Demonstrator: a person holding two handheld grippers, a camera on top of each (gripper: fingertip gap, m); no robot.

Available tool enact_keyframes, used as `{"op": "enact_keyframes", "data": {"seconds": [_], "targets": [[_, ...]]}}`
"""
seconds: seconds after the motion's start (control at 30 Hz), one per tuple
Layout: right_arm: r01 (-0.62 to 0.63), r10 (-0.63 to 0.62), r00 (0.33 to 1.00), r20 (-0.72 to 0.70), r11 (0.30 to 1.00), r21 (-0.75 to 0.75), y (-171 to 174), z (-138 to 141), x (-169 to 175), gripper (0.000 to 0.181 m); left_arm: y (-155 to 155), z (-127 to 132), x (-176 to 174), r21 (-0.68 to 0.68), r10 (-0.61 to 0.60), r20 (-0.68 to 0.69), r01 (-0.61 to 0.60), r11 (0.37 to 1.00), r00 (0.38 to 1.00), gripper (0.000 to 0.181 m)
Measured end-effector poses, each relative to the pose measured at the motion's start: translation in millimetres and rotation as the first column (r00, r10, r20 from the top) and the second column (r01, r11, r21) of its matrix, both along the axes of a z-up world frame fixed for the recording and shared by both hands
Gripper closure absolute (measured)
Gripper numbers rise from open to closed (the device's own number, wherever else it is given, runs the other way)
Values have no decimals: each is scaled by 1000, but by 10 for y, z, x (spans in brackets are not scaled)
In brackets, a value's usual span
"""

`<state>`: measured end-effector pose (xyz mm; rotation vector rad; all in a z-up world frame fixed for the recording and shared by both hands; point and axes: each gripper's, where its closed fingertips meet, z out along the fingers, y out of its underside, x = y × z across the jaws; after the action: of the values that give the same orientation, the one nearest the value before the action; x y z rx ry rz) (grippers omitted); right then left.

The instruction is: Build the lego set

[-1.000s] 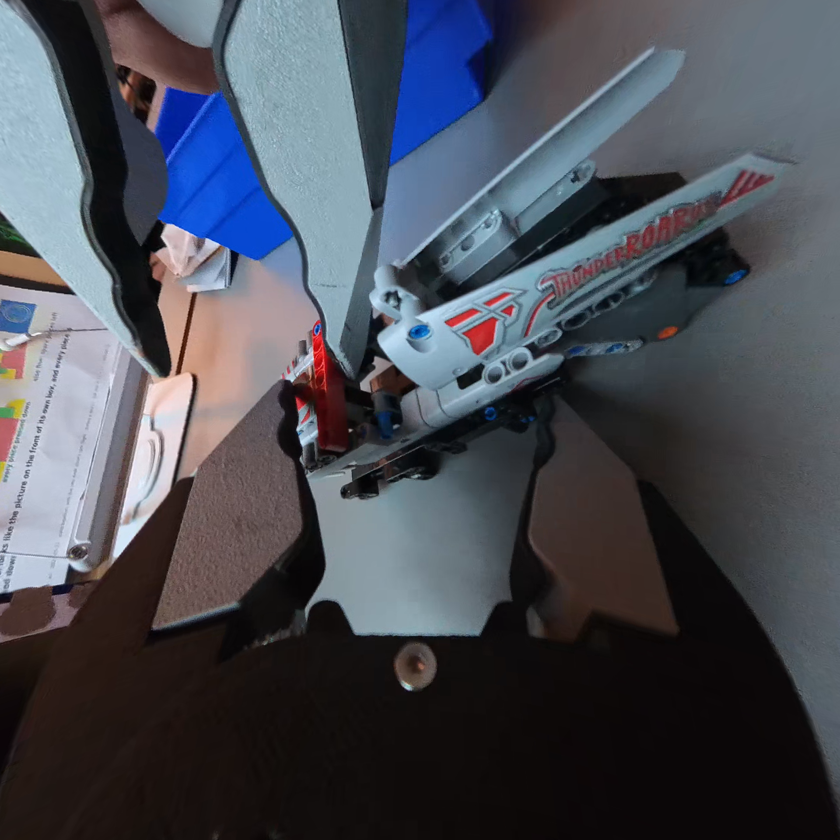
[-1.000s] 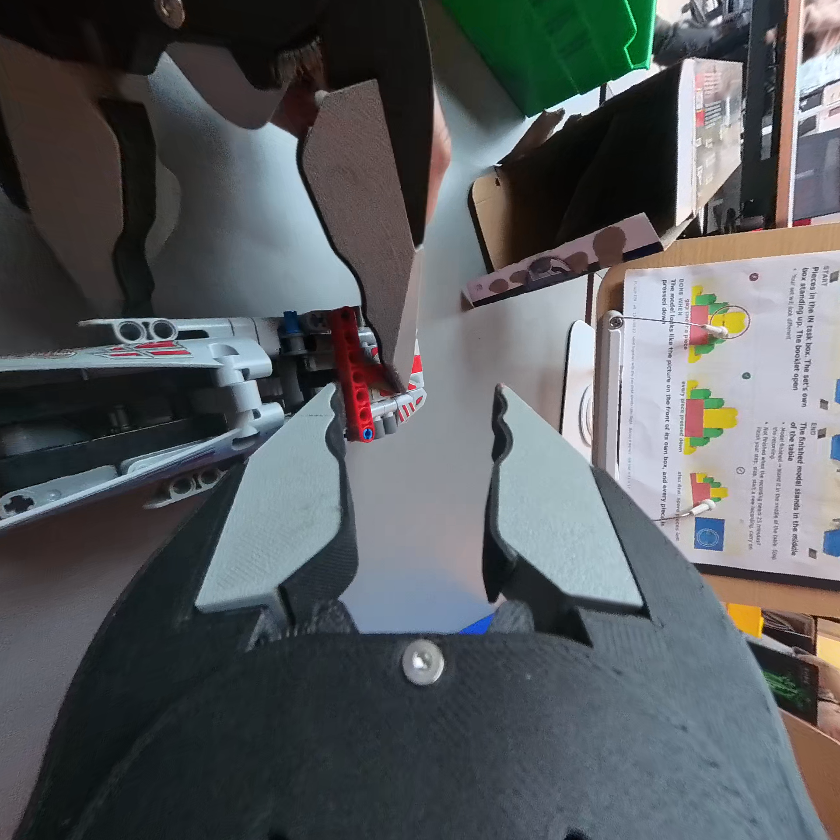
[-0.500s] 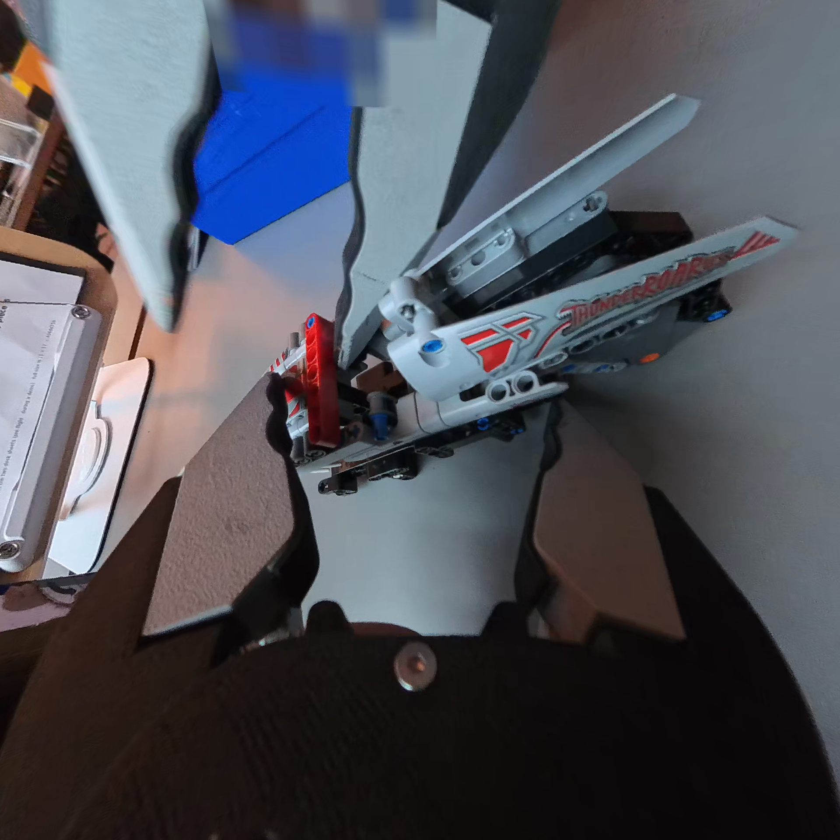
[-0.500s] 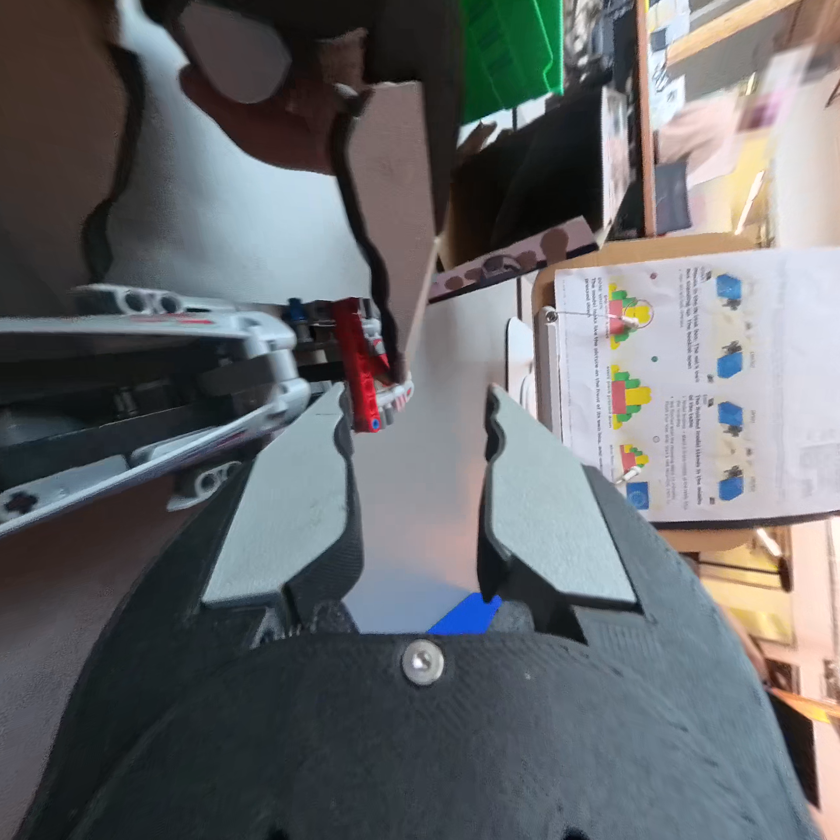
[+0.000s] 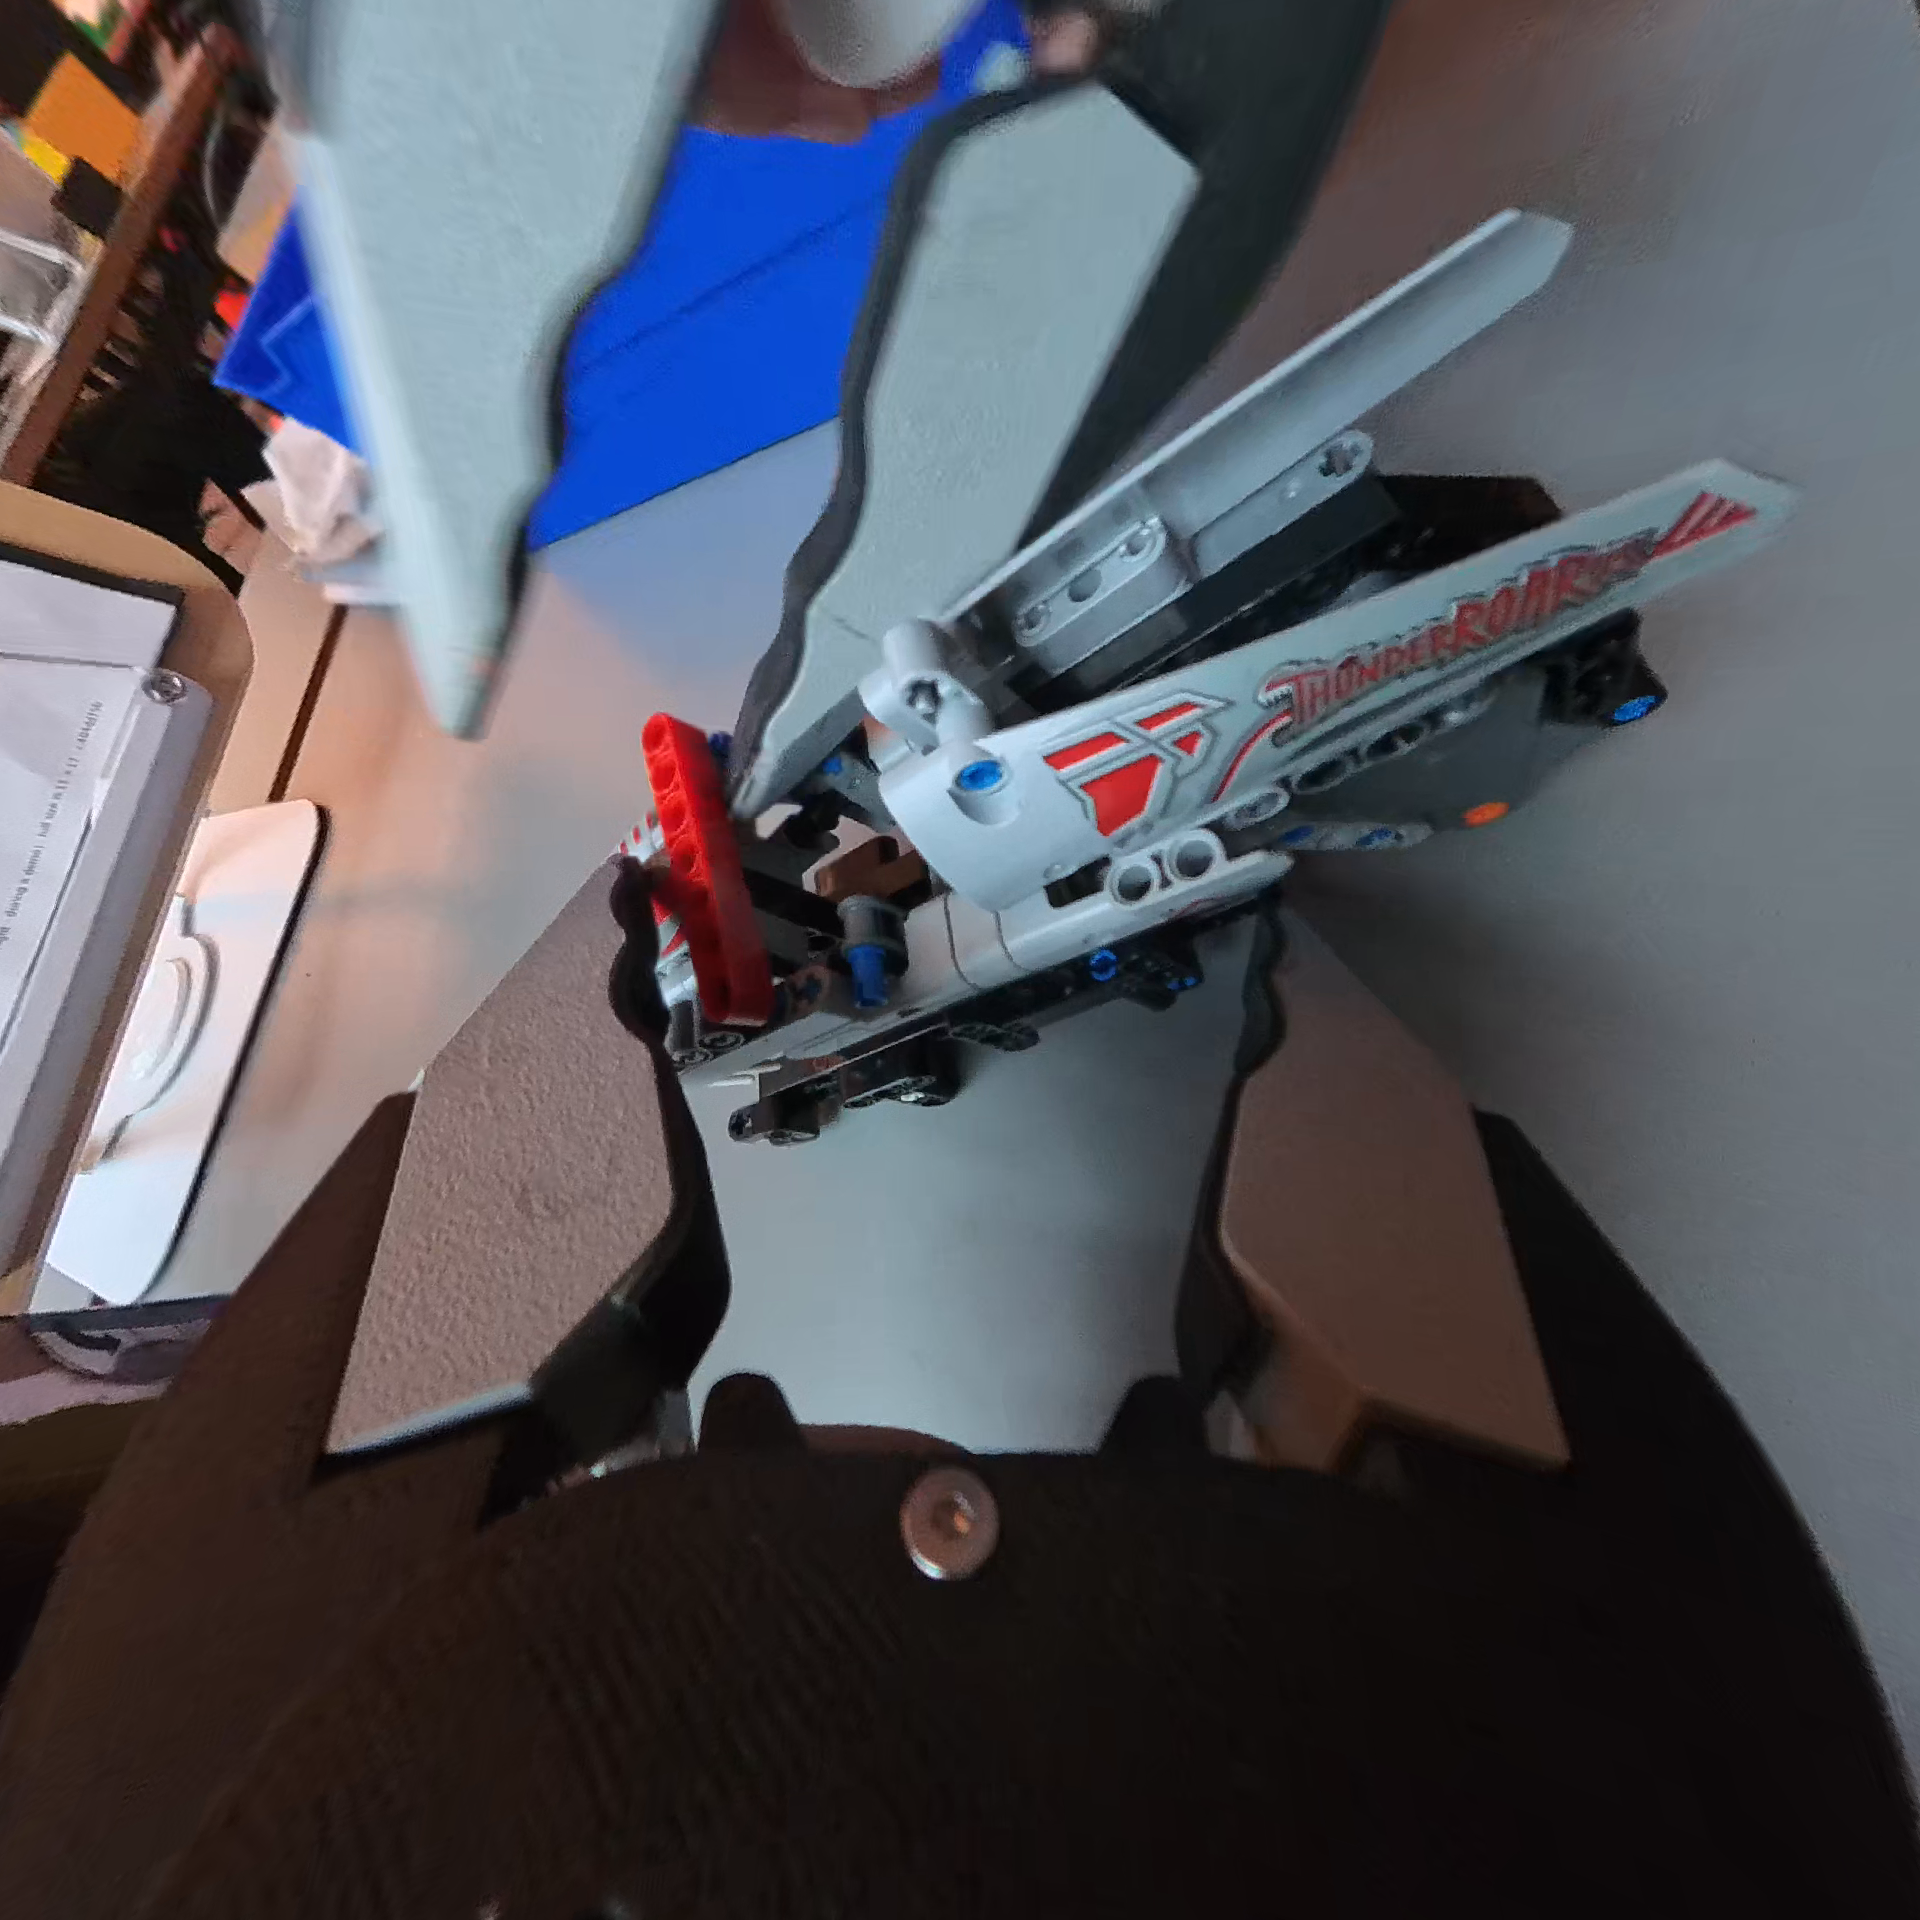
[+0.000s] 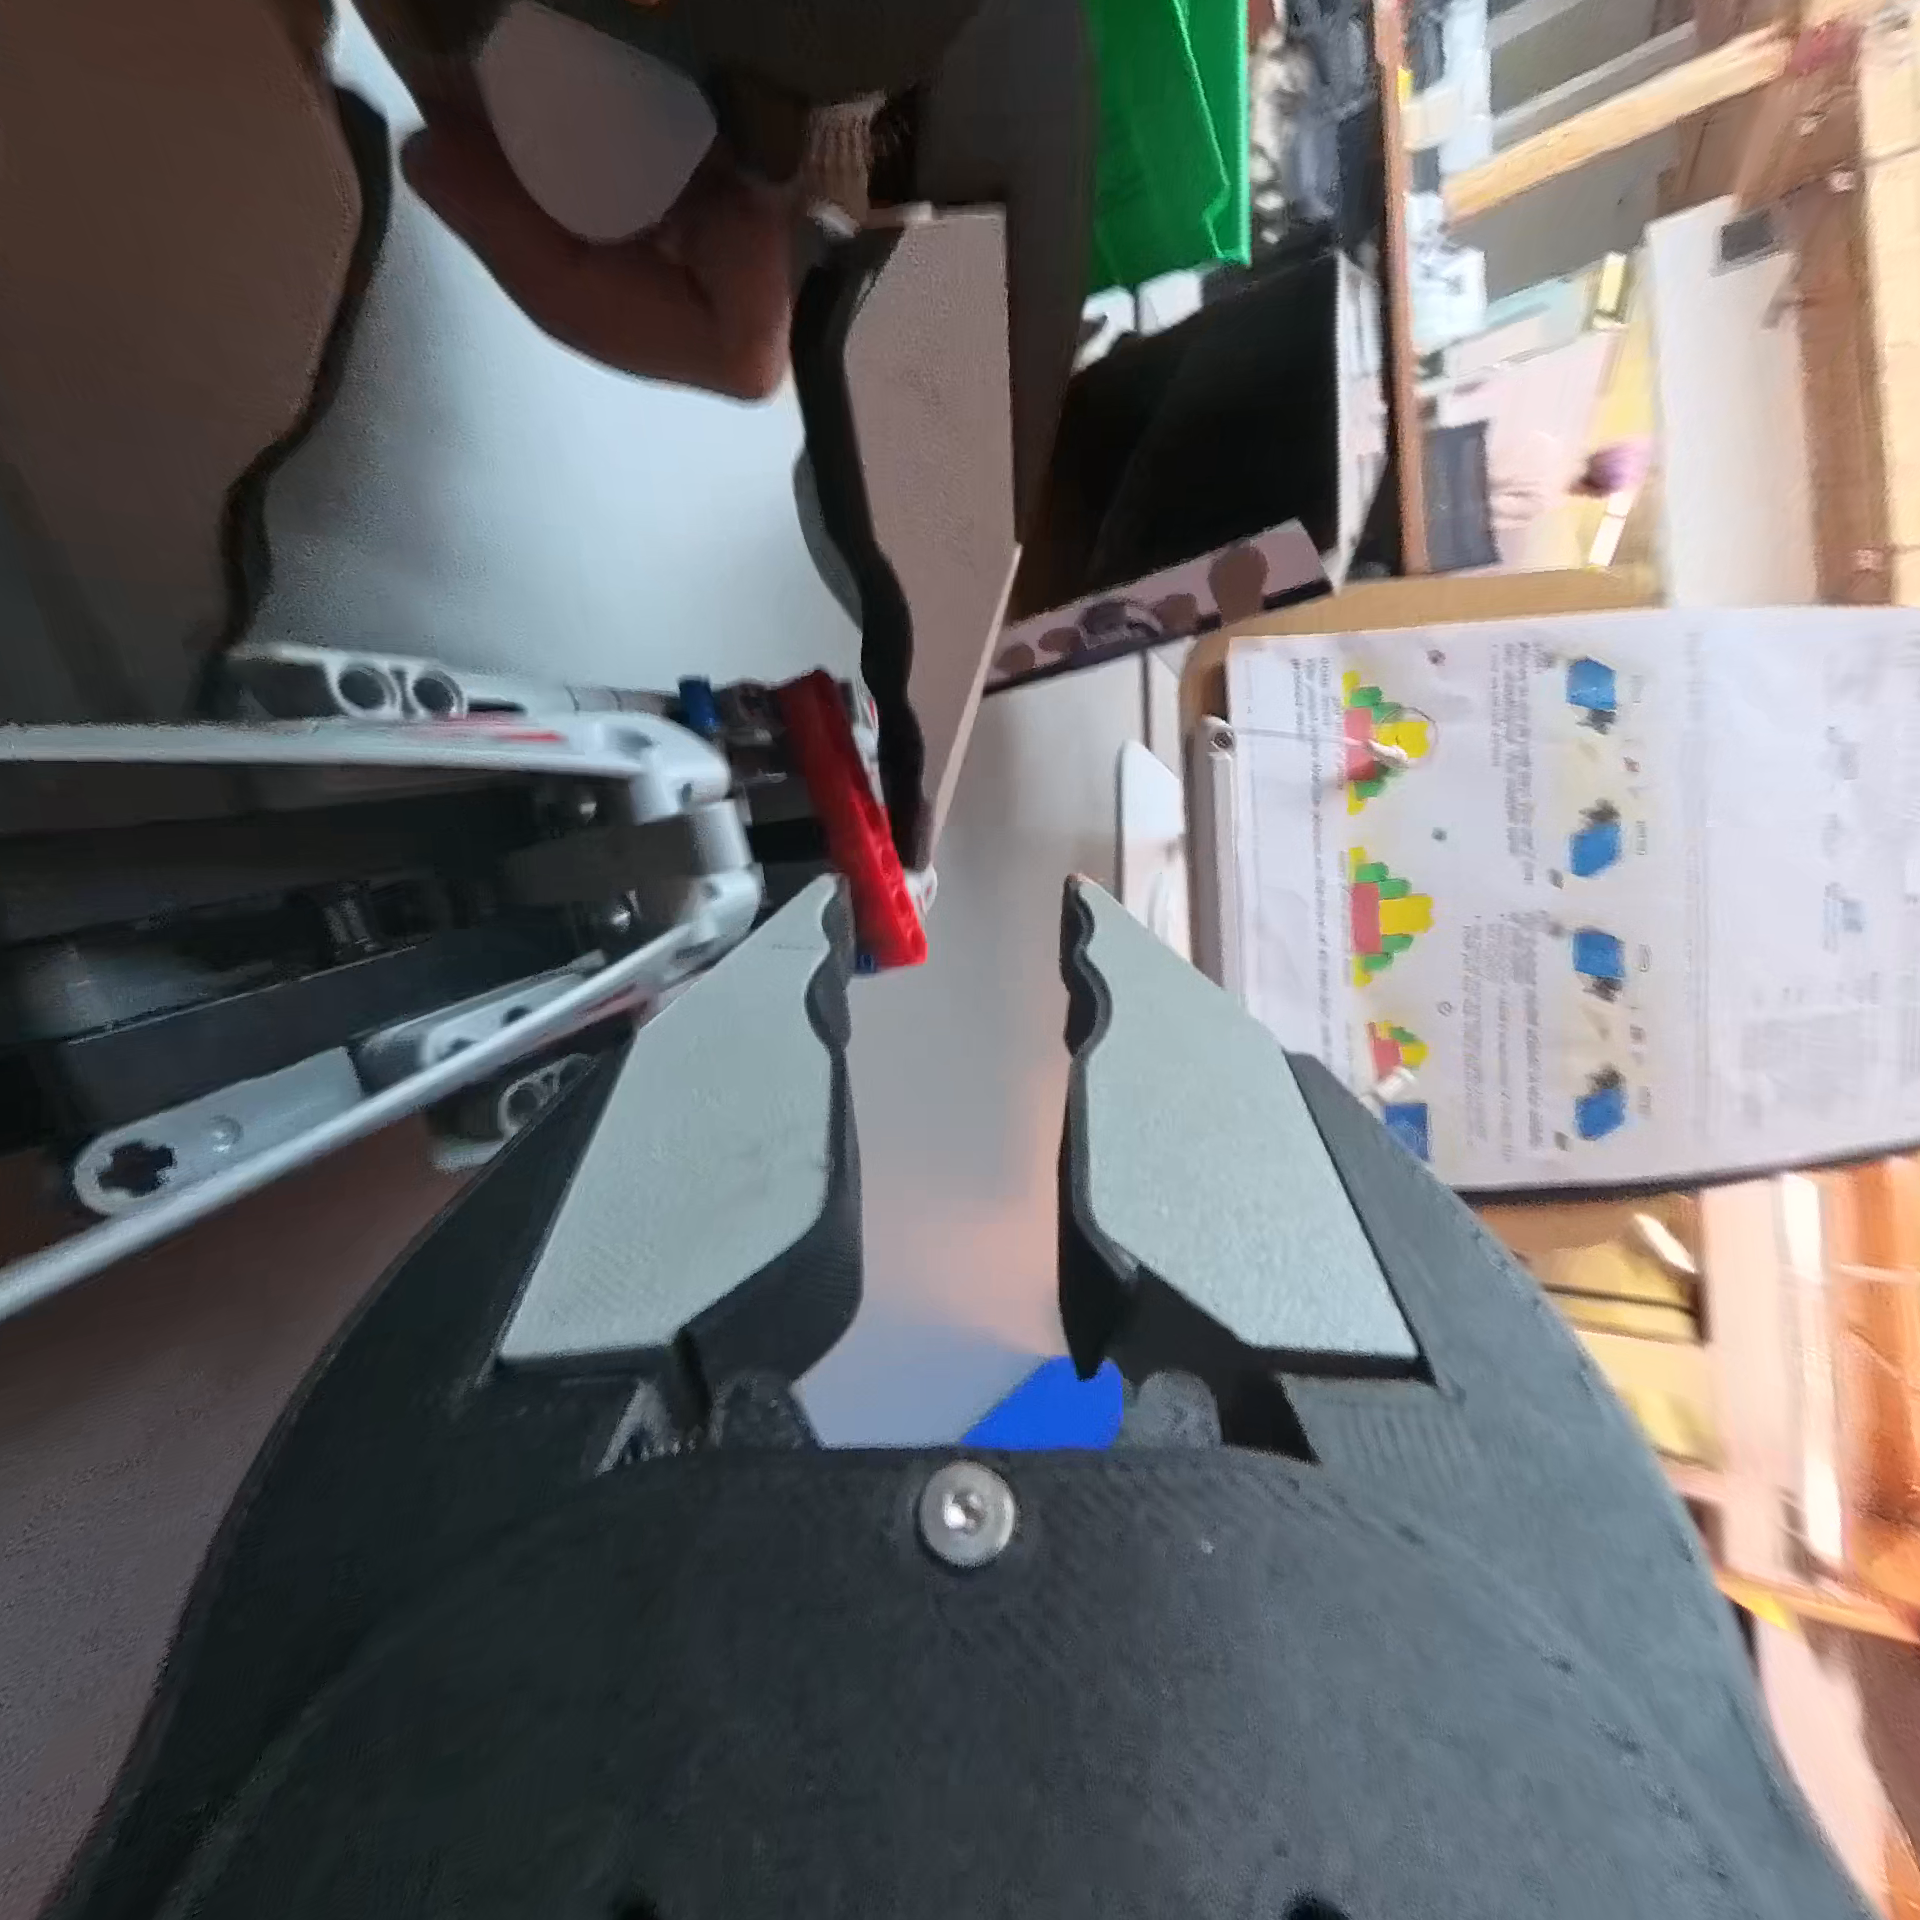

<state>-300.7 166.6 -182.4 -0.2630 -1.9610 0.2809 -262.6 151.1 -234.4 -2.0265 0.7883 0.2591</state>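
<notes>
**Lego model on its side between two spread grippers**

The lego model (image 5: 1122,821) lies on the pale grey table (image 5: 1662,1039), a long white-and-grey vehicle body with red-striped side panels, blue pins and a black underside. At its near end a red beam (image 5: 707,873) with a row of holes stands across the body, tilted slightly.

The left gripper (image 5: 940,940) reaches toward the model from below in its own view, brown-padded fingers spread wide — the left-hand finger (image 5: 540,1174) has its tip touching the end of the model just beside the red beam, while the other sits near the lower side panel; whether it touches cannot be told. Nothing is pinched between them.

The right gripper (image 6: 951,914) comes in from the opposite side with grey-padded fingers, also held apart and empty. In its own view the left-hand finger (image 6: 707,1122) rests its tip against the red beam (image 6: 852,831), wedged between the beam and the white panel of the model (image 6: 364,862); the other finger hangs free over bare table (image 6: 987,790). In the left wrist view this same gripper (image 5: 613,769) is blurred, one finger tip pressed into the model just behind the red beam.

Off to the side — a clipboard holding a printed instruction sheet (image 6: 1558,894). A blue bin (image 5: 727,332) stands beyond the model, and a green bin (image 6: 1164,135) shows at the far edge of the right wrist view.
</notes>
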Motion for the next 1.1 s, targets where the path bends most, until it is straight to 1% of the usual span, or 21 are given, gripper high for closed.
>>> {"op": "enact_keyframes", "data": {"seconds": [0.07, 0.1, 0.13, 0.2, 0.23, 0.27, 0.33, 0.4, 0.47, 0.53, 0.57, 0.6, 0.67, 0.73, 0.8, 0.97, 1.0, 1.03, 1.07, 1.1], "targets": [[4, -1, 998, -69, 999, 44, -3, -59, 44, 167, -1, 8, -1, 5, -3, 17, 3, 1000, 1000, 70], [9, -7, 996, -87, 1000, 29, -3, -71, 61, 175, -1, 2, 5, 13, -11, 1, 11, 1000, 1000, 70], [18, -18, 995, -103, 1000, 2, 8, -63, 66, 175, 1, 1, 9, 13, -7, -2, 8, 1000, 1000, 70], [33, -38, 990, -136, 999, -35, 37, -25, 63, 166, 6, 6, 10, 10, -6, 3, 6, 1000, 1000, 70], [34, -39, 990, -136, 998, -43, 39, -24, 62, 165, 6, 7, 9, 7, -8, 3, 8, 1000, 1000, 70], [34, -40, 990, -137, 998, -46, 42, -17, 57, 166, 6, 8, 6, 5, -8, 4, 8, 1000, 1000, 70], [36, -42, 987, -153, 999, -38, 57, 31, 34, 156, 7, 14, -2, 3, -3, 15, 3, 1000, 1000, 70], [30, -33, 990, -135, 999, -23, 58, 34, 18, 153, 11, 20, -6, 6, 1, 29, -1, 1000, 1000, 71], [14, -12, 992, -122, 1000, 10, 44, 20, 21, 157, 12, 19, -4, 7, 3, 29, -3, 1000, 1000, 71], [2, 5, 992, -126, 998, 57, 39, 25, 23, 158, 16, 20, -1, 2, 8, 24, -8, 1000, 1000, 71], [-1, 12, 992, -124, 997, 82, 33, 21, 23, 161, 18, 19, 1, -1, 9, 18, -9, 1000, 1000, 71], [-2, 17, 991, -130, 994, 112, 27, 21, 18, 172, 21, 22, 5, -2, 11, 20, -11, 1000, 1000, 71], [1, 22, 990, -141, 987, 160, 19, 28, 11, 175, 16, 19, 4, -1, 12, 17, -12, 1000, 1000, 71], [0, 24, 988, -155, 988, 157, 15, 45, 18, 175, 18, 21, 4, 3, 19, 22, -19, 1000, 1000, 71], [-1, 30, 979, -204, 990, 143, -4, 91, 39, 175, 14, 22, -4, -2, 23, 27, -23, 1000, 999, 70], [24, 2, 964, -264, 995, 94, 16, 141, 60, 176, 15, 25, -15, -7, 26, 32, -26, 1000, 999, 70], [30, -3, 952, -305, 996, 85, 15, 203, 66, 181, 21, 30, -32, -6, 36, 45, -36, 999, 998, 71], [30, -1, 933, -360, 997, 75, 4, 302, 74, 181, 23, 30, -31, -2, 30, 50, -30, 1000, 998, 71], [15, 10, 923, -384, 998, 63, -23, 370, 80, 181, 24, 28, -28, 1, 24, 42, -24, 1000, 999, 71], [0, 17, 926, -377, 999, 46, -46, 398, 78, 181, 23, 27, -28, 1, 22, 31, -22, 1000, 999, 71]]}}
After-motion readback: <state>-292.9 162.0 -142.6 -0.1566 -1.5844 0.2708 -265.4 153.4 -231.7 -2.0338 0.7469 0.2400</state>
